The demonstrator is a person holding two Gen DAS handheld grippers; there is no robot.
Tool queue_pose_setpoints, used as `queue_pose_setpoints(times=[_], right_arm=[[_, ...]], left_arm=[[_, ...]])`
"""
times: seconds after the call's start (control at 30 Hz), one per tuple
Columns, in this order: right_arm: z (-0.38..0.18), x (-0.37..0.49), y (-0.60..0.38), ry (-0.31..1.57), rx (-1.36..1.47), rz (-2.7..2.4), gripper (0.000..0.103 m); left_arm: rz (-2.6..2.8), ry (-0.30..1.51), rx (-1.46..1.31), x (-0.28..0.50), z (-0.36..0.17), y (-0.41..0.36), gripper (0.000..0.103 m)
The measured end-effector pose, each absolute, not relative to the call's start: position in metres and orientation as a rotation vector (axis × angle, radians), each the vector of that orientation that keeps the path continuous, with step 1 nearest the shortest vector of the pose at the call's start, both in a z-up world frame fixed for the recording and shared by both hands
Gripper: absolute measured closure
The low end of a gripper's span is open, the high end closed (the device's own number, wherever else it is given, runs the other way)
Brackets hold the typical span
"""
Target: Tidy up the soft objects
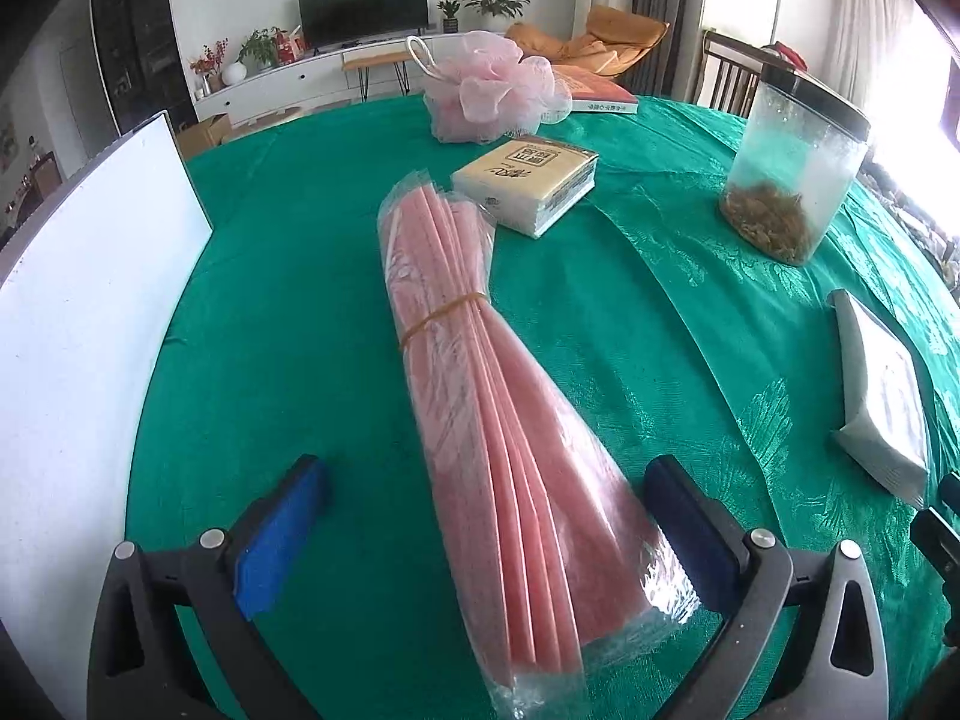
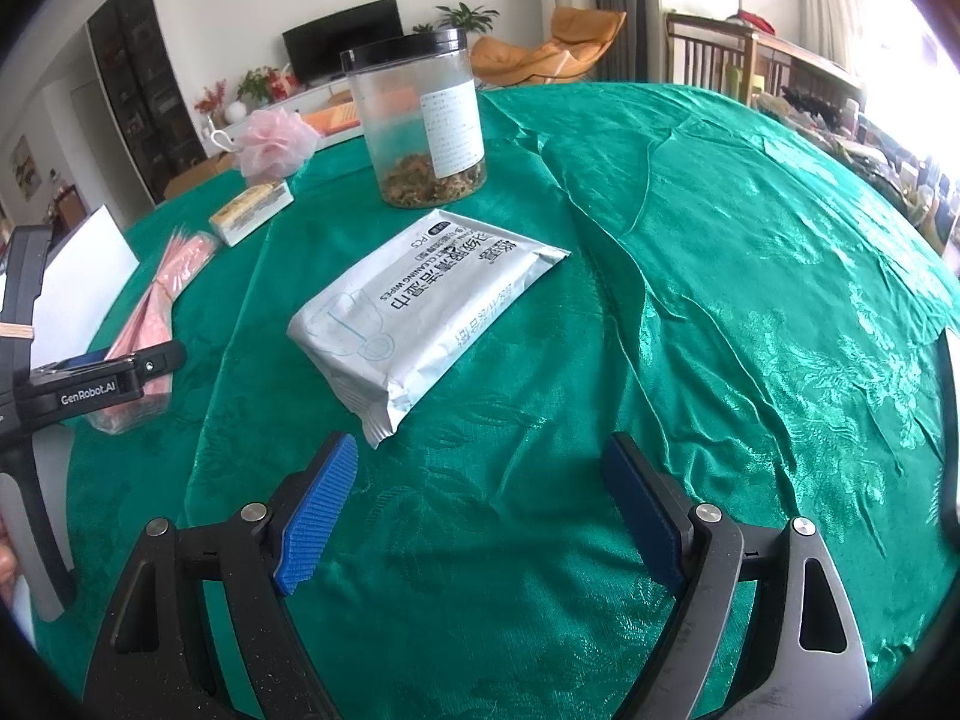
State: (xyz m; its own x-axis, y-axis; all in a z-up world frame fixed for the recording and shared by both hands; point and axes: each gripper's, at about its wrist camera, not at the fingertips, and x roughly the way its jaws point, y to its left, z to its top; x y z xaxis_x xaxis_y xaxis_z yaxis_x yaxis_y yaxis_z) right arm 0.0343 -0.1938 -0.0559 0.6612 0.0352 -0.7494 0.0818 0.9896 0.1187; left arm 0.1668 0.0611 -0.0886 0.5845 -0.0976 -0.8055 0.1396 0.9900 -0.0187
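left gripper (image 1: 480,516) jaws wide open astride near end of pink bag bundle (image 1: 480,396), not gripping | right gripper (image 2: 480,504) jaws open, empty, wipes pack (image 2: 414,312) just beyond | sorting barely begun | farther: tissue pack (image 1: 528,183), pink bath pouf (image 1: 492,87) loose on worktop (image 1: 630,312); jar (image 2: 420,120) obstructs far side

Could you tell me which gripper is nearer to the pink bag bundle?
Left. The left gripper stands open astride the near end of the bundle, pads apart from it. The right gripper is open over bare cloth, by the wipes pack.
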Motion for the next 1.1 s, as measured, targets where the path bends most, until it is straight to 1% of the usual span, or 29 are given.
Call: queue_pose_setpoints(times=[1.1], right_arm=[[-0.0548,0.0338,-0.1964,0.846,0.158,-0.017,0.017]], left_arm=[[-0.139,0.936,0.048,0.167,-0.0887,0.061,0.0]])
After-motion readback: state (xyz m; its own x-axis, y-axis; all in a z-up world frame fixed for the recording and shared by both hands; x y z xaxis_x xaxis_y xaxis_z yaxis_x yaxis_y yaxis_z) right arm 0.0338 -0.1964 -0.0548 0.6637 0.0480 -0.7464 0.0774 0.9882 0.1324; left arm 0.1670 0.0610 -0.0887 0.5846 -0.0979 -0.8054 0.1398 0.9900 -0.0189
